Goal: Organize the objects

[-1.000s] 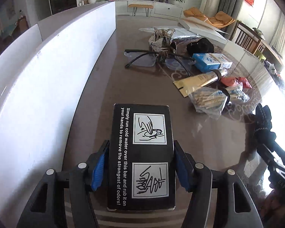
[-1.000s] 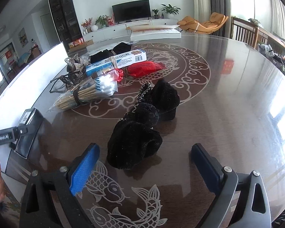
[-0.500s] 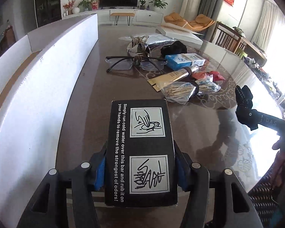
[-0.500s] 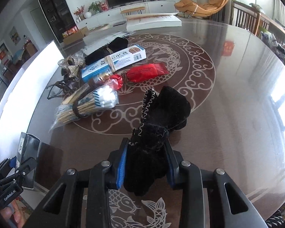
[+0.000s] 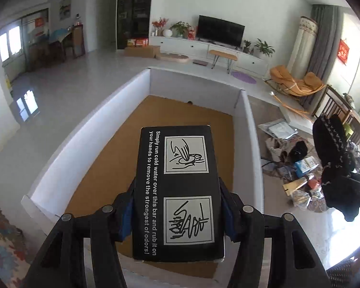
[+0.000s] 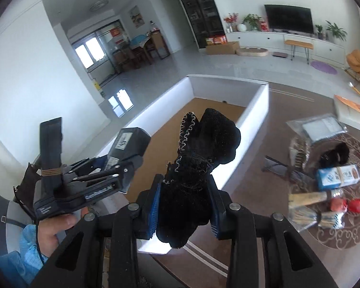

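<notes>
A: Left wrist view first. What sits in the left gripper?

B: Its jaws are clamped on the long sides of a black box printed with white text and two hand drawings. The box hangs above the white bin, over the bin's brown floor.

A: How much room is there around it?

B: The bin's walls stand well clear of the box on the left and at the far end; the right wall runs nearer, just beside the right finger. Past that wall lies the dark table with a clutter of packets. The black glove shows at the right edge, held up in the air.

A: And the right wrist view?

B: The right gripper has its blue pads pressed into the black glove, which stands up between them. It hovers at the near corner of the bin, partly over the wall. The left gripper with the box is to its left, close but apart.

A: The surroundings?

B: On the patterned table lie a blue carton, red packets and glasses. Beyond the bin lies pale open floor, with a television at the far wall.
</notes>
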Demonstrator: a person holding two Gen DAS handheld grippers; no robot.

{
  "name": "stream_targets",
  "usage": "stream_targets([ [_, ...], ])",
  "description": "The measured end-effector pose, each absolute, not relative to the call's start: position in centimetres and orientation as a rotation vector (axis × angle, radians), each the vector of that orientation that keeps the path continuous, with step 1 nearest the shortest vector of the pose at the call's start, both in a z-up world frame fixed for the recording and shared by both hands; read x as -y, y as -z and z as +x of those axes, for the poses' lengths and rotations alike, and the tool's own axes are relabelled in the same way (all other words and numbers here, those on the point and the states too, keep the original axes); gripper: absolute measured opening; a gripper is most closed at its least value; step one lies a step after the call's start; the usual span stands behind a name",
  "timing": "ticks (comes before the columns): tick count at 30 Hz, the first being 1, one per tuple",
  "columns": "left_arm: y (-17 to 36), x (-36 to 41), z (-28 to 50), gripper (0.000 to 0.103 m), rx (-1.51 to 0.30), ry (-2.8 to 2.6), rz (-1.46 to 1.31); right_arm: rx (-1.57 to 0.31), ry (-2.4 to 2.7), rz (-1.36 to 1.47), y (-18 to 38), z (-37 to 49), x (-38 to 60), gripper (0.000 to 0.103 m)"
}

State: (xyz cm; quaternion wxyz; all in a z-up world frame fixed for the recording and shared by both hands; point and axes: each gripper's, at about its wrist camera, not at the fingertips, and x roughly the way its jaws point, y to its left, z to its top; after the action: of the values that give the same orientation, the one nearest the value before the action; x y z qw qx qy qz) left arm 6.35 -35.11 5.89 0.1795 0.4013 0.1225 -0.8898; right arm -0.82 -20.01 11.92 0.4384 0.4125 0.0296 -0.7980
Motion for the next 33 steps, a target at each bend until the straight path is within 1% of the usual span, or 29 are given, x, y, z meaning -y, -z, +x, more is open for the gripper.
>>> stream_targets([
  [1, -4.9, 36.4, 6.2, 0.059, -0.332, 2.455, 1.174, -0.094, 1.958, 1.037, -11.6, -0.8, 22.0, 0.040],
  [2, -4.1, 37.5, 6.0, 0.059, -0.326, 2.399, 1.202, -0.100, 1.926, 1.061, -11.2, -1.0, 23.7, 0.052],
  [3, -3.3, 38.5, 6.1, 0.062, -0.339, 2.351, 1.219, -0.092, 1.902, 1.085, -10.7, -1.3, 24.8, 0.060],
  [4, -2.7, 39.2, 6.2, 0.062, -0.372, 2.328, 1.231, -0.081, 1.903, 1.097, -10.4, -1.5, 25.4, 0.070],
  [6, -2.2, 39.7, 6.9, 0.062, -0.456, 2.333, 1.223, -0.061, 1.943, 1.082, -10.2, -1.6, 25.1, 0.074],
  [7, -2.3, 39.5, 7.1, 0.063, -0.486, 2.347, 1.202, -0.057, 1.961, 1.068, -10.2, -1.5, 24.4, 0.079],
  [8, -2.5, 39.1, 7.3, 0.063, -0.504, 2.369, 1.182, -0.062, 1.991, 1.058, -10.1, -1.7, 23.3, 0.084],
  [11, -4.0, 35.7, 7.3, 0.063, -0.521, 2.493, 1.144, -0.090, 2.132, 1.035, -9.2, -1.9, 18.4, 0.090],
  [12, -4.7, 34.0, 7.1, 0.063, -0.519, 2.560, 1.138, -0.093, 2.181, 1.038, -8.5, -2.0, 16.3, 0.091],
  [14, -5.9, 29.8, 6.8, 0.068, -0.489, 2.707, 1.145, -0.110, 2.306, 1.050, -6.6, -2.4, 11.7, 0.091],
  [16, -6.8, 25.2, 6.2, 0.090, -0.440, 2.848, 1.157, -0.132, 2.431, 1.092, -4.1, -3.0, 7.0, 0.091],
  [17, -6.9, 22.9, 6.1, 0.095, -0.414, 2.908, 1.166, -0.145, 2.486, 1.121, -2.7, -3.1, 4.8, 0.091],
  [18, -6.8, 20.9, 5.9, 0.102, -0.390, 2.957, 1.188, -0.158, 2.534, 1.163, -1.5, -3.2, 2.7, 0.091],
  [21, -3.9, 15.4, 3.8, 0.103, -0.308, 3.001, 1.339, -0.152, 2.623, 1.294, 1.7, -4.3, -3.0, 0.091],
  [23, -0.4, 12.9, 1.3, 0.103, -0.290, 2.956, 1.464, -0.114, 2.647, 1.358, 3.3, -4.5, -5.5, 0.091],
  [26, 4.6, 11.2, -1.4, 0.103, -0.219, 2.848, 1.566, -0.089, 2.656, 1.413, 4.9, -5.2, -6.9, 0.091],
  [28, 6.6, 10.9, -2.9, 0.103, -0.162, 2.803, 1.589, -0.105, 2.657, 1.436, 5.4, -5.5, -7.0, 0.091],
  [29, 7.1, 10.9, -3.5, 0.103, -0.142, 2.794, 1.589, -0.120, 2.651, 1.451, 5.7, -6.1, -6.9, 0.095],
  [30, 7.3, 10.5, -4.2, 0.103, -0.115, 2.791, 1.565, -0.126, 2.657, 1.442, 5.7, -6.1, -6.6, 0.097],
  [31, 7.4, 10.2, -5.0, 0.103, -0.081, 2.795, 1.535, -0.135, 2.667, 1.441, 5.8, -6.8, -6.5, 0.103],
  [33, 7.7, 9.7, -6.4, 0.103, -0.049, 2.796, 1.521, -0.120, 2.682, 1.426, 6.1, -8.3, -6.5, 0.103],
])
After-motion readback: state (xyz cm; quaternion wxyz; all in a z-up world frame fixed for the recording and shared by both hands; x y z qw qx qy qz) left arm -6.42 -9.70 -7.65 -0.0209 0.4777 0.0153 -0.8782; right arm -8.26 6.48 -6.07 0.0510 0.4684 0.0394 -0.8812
